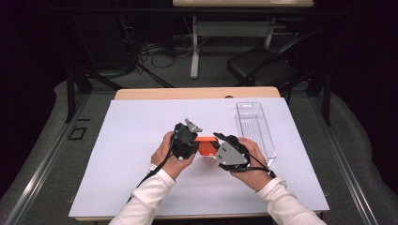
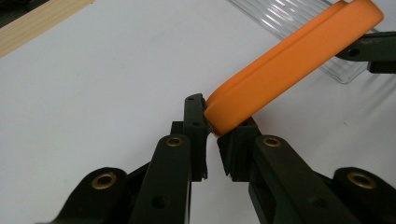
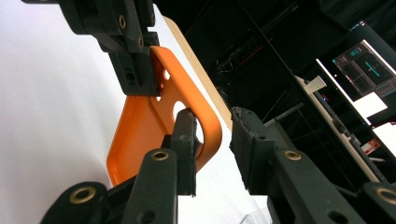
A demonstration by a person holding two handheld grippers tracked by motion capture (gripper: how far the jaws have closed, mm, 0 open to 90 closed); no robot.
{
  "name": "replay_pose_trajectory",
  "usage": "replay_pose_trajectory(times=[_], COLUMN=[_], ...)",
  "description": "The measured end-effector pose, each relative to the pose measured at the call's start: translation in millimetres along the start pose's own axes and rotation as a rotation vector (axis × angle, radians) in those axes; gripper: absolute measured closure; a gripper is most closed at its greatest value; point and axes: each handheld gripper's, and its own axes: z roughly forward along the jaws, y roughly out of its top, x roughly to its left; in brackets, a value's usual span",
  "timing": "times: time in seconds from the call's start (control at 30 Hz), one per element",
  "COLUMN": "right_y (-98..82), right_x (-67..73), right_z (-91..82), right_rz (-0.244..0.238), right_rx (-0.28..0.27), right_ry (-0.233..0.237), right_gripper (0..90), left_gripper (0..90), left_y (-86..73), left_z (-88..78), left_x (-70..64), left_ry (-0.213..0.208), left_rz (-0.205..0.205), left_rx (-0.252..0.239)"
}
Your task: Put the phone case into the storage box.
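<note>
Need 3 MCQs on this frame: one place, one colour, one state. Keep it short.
1. Where on the white sheet does the clear tray lie?
A. at its left edge
B. at its near edge, by the sleeves
C. on its right side, beyond the right gripper

2. What colour is the case held above the sheet?
A. orange
B. blue
C. green

3. The left gripper is:
A. open with nothing in it
B. shut on one end of the case
C. lying on the sheet

Answers:
1 C, the high view shows the tray to the right of that hand.
2 A, it is orange in all three views.
3 B, the left gripper view shows both jaws clamped on the case's end.
</note>
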Motion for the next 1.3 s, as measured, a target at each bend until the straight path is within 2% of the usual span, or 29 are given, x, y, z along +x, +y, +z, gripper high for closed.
replay_pose_trajectory(times=[0.1, 0.27, 0.67, 0.97, 1.17, 1.3], right_y=[0.3, 1.0, 1.1, -0.6, -0.7, -2.1], right_x=[1.3, 3.7, 4.3, 3.6, 3.2, 1.4], right_z=[-0.5, -0.3, 0.6, 0.5, -0.3, -0.4], right_rz=[-0.03, -0.051, -0.074, -0.05, -0.052, -0.042], right_rx=[0.003, 0.008, 0.025, 0.003, 0.001, -0.002], right_ry=[-0.012, -0.009, -0.016, -0.022, -0.037, -0.042], right_gripper=[73.4, 78.2, 79.4, 79.9, 80.3, 80.5], left_gripper=[81.4, 81.3, 81.1, 80.7, 79.3, 77.0], left_y=[-0.2, -0.3, -1.0, -1.1, -1.8, -2.3], left_z=[0.7, 0.6, 1.4, 0.3, -2.2, -2.7], left_x=[-0.7, -0.9, -1.4, -0.9, -0.1, 1.8], left_ry=[0.005, 0.007, 0.005, -0.008, -0.015, -0.037], left_rz=[0.0, 0.004, 0.001, -0.005, -0.008, -0.016], left_rx=[-0.004, 0.0, 0.002, -0.012, -0.024, -0.032])
